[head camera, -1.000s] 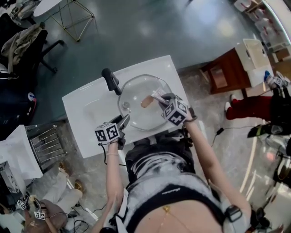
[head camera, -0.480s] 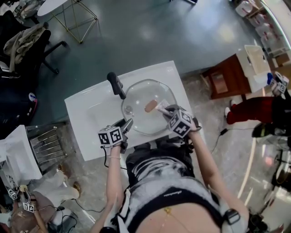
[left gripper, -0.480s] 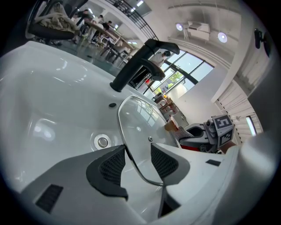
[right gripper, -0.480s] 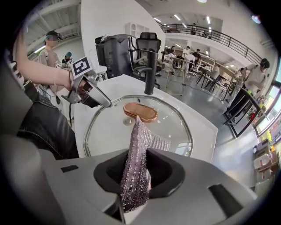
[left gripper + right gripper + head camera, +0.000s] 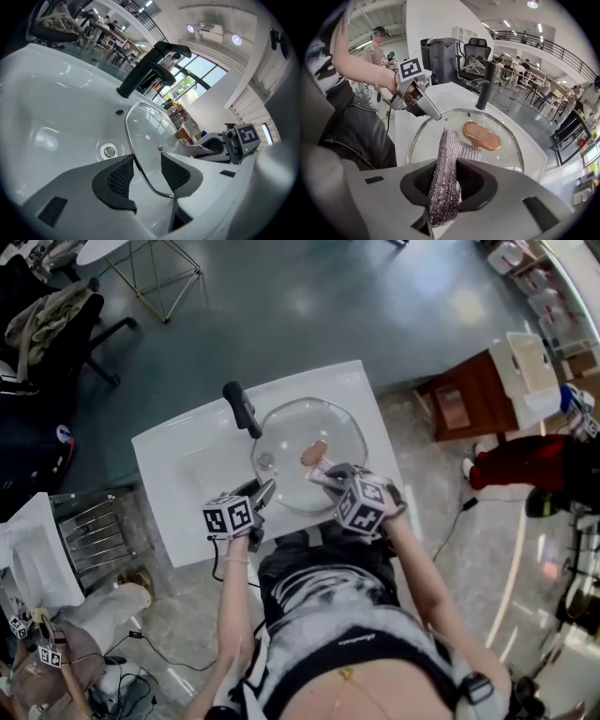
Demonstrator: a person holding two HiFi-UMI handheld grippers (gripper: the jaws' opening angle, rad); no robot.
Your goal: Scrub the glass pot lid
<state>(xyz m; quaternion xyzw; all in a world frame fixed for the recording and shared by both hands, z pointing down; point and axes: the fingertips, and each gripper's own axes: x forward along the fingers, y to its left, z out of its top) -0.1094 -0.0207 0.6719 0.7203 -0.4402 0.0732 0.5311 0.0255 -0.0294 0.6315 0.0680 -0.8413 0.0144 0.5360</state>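
Right gripper (image 5: 446, 185) nearest: jaws clamped on a silver scrub cloth (image 5: 449, 154), its free end laid on the glass pot lid (image 5: 423, 140) just short of the copper handle (image 5: 481, 136). Left gripper (image 5: 143, 171) pinches the lid's near rim, holding it tilted over the white basin (image 5: 178, 460). Black faucet (image 5: 241, 407) stands beyond.

Step in hand, by my reading: scrubbing the handle side, partway. Next calls for working the cloth round the handle under pressure, with the left grip steady against slipping.

Only the left gripper view shows the rim between the pads, and the drain (image 5: 108, 151). Only the right gripper view shows cloth meeting glass
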